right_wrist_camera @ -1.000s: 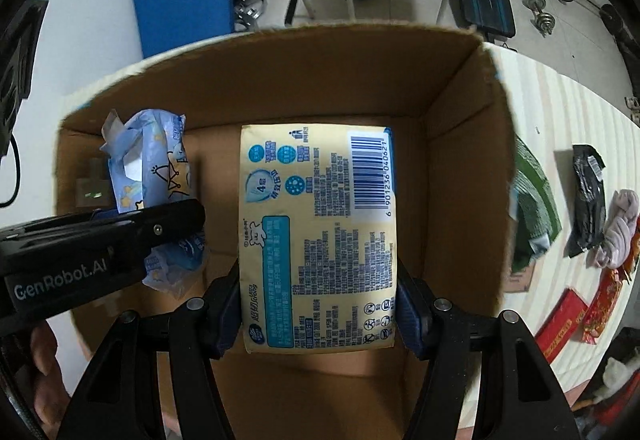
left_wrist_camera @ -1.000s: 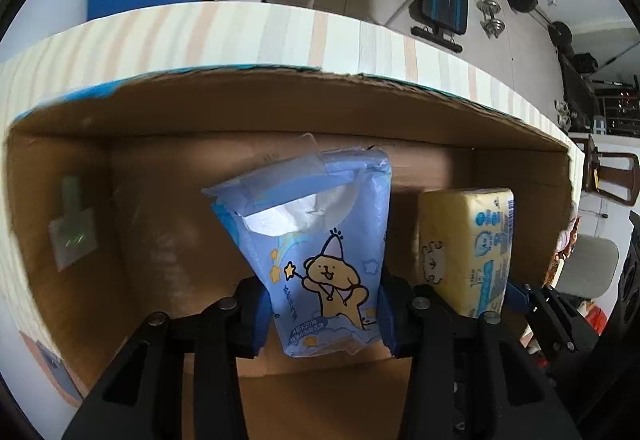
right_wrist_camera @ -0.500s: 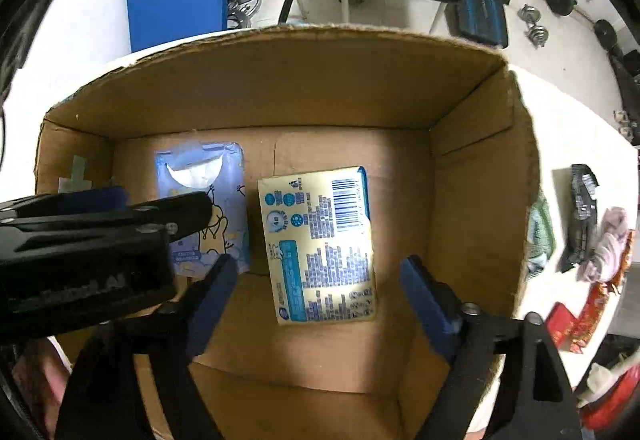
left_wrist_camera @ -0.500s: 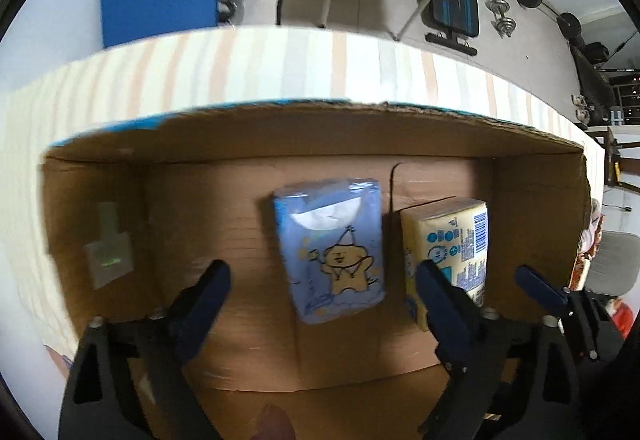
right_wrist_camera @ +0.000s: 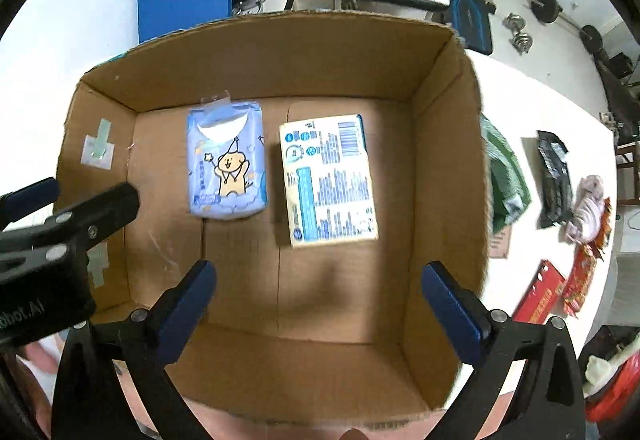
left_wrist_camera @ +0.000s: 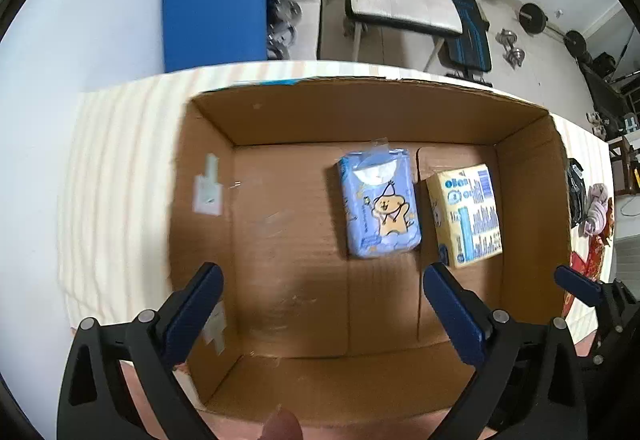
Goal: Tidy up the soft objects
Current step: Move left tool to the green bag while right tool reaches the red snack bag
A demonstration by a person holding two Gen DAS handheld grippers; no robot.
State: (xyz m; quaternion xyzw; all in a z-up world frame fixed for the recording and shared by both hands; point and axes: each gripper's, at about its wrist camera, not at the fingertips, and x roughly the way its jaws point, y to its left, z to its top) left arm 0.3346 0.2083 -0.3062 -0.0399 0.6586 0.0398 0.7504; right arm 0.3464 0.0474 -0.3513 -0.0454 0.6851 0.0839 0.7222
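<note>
A blue tissue pack with a cartoon bear [left_wrist_camera: 380, 206] [right_wrist_camera: 227, 170] and a yellow tissue pack [left_wrist_camera: 466, 214] [right_wrist_camera: 328, 180] lie side by side on the floor of an open cardboard box [left_wrist_camera: 280, 112] [right_wrist_camera: 444, 128]. My left gripper [left_wrist_camera: 320, 304] is open and empty, held above the box's near half. My right gripper [right_wrist_camera: 318, 300] is open and empty, also above the near half. The left gripper's body shows at the left edge of the right wrist view [right_wrist_camera: 60, 236].
The box stands on a pale striped table [left_wrist_camera: 116, 168]. To the box's right lie a green packet [right_wrist_camera: 506, 180], a black packet [right_wrist_camera: 554, 180], a pinkish cloth [right_wrist_camera: 588, 208] and red packets [right_wrist_camera: 560, 290]. A chair and gym weights stand beyond the table.
Both grippers have opened, let go of the blue and yellow packs on the box floor, and pulled back up and away from them.
</note>
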